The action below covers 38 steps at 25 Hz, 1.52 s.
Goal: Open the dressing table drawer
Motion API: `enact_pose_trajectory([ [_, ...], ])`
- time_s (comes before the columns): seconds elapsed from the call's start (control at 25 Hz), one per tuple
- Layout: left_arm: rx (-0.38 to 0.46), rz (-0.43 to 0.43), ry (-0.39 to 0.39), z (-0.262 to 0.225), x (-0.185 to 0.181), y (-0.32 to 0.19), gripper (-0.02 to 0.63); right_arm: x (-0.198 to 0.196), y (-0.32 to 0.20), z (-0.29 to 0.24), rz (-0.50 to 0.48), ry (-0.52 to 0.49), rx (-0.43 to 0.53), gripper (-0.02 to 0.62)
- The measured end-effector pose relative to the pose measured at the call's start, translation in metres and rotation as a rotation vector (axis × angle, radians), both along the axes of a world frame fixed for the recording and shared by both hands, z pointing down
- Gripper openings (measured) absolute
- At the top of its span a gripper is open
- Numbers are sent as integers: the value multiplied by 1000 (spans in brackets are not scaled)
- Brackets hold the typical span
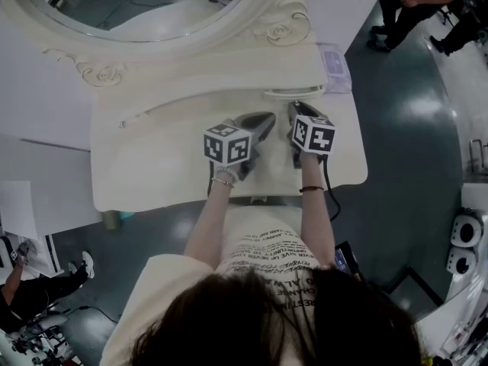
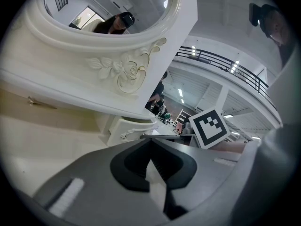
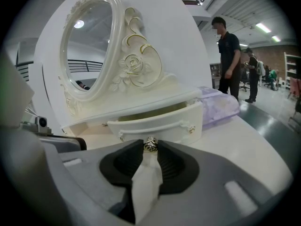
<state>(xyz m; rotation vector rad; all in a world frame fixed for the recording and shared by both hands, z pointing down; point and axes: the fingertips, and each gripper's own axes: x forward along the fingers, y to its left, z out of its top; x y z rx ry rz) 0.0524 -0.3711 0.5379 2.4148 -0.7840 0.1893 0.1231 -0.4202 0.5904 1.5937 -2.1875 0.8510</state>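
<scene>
The cream dressing table [image 1: 152, 166] carries an oval mirror [image 1: 145, 2] in a carved frame. Its small drawer [image 3: 157, 124] under the mirror's right side stands pulled out a little, with a dark gap above its front; from the head view it shows as a curved lip [image 1: 294, 92]. My right gripper [image 3: 150, 146] is shut on the drawer's small metal rose knob [image 3: 150, 144], pinched between the jaw tips. My left gripper [image 2: 150, 142] rests beside it over the tabletop, jaw tips together and nothing in them. Both grippers [image 1: 268, 118] [image 1: 296, 107] point at the mirror base.
A pale purple box [image 1: 334, 67] [image 3: 221, 105] sits on the table just right of the drawer. Several people stand on the dark floor at the right [image 3: 230, 46]. The table's front edge [image 1: 229, 197] runs close to the person's body.
</scene>
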Motion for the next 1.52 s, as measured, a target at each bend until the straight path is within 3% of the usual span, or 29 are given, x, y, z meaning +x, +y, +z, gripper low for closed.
enact_pose_trajectory([
  [1.52, -1, 5, -1, -2, 2, 28, -2, 1, 29, -1, -4, -17, -1, 101],
])
